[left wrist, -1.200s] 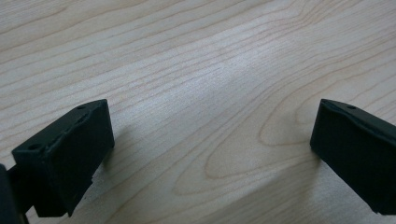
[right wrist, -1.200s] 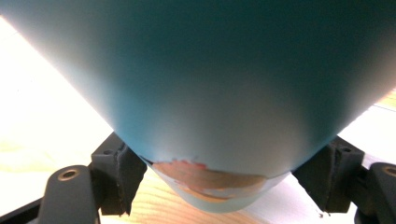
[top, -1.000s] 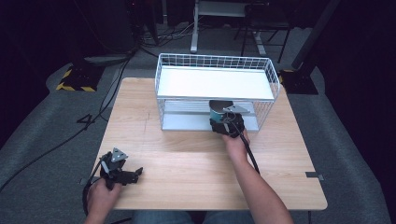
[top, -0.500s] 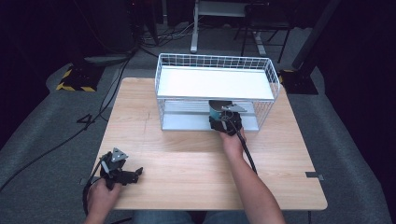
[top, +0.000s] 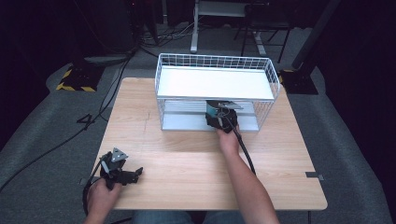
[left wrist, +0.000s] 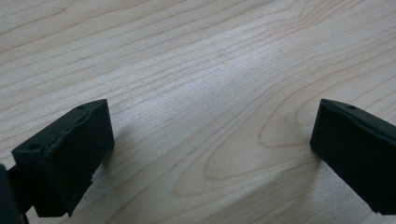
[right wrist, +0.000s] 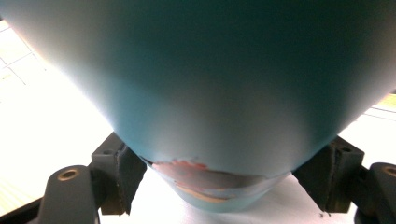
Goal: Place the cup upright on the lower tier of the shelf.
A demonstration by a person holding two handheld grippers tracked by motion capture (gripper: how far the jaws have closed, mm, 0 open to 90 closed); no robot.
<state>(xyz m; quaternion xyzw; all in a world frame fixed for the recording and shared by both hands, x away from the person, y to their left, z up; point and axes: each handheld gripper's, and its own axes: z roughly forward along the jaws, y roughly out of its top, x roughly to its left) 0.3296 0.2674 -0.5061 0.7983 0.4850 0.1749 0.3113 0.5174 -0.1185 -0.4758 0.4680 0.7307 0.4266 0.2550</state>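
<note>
A teal cup [right wrist: 224, 84] with an orange patch near its narrow end sits between the jaws of my right gripper [right wrist: 226, 172], which is shut on it. In the high view that gripper [top: 215, 115] holds the teal cup [top: 212, 111] at the front opening of the lower tier of a white wire rack [top: 161, 79], under its upper shelf. My left gripper [top: 135, 175] rests low over the wooden table [top: 187, 158] near the front left corner. Its jaws stand wide open [left wrist: 210, 140] with only bare wood between them.
The rack stands at the back middle of the table, its upper shelf [top: 215, 83] a plain white board. The right gripper's cable [top: 245, 151] trails along the forearm. Cables and a yellow-black striped plate [top: 74, 79] lie on the dark floor beyond the table.
The right gripper has moved a little to the left and deeper toward the rack's lower tier, still holding the teal cup. The left gripper has stayed put.
</note>
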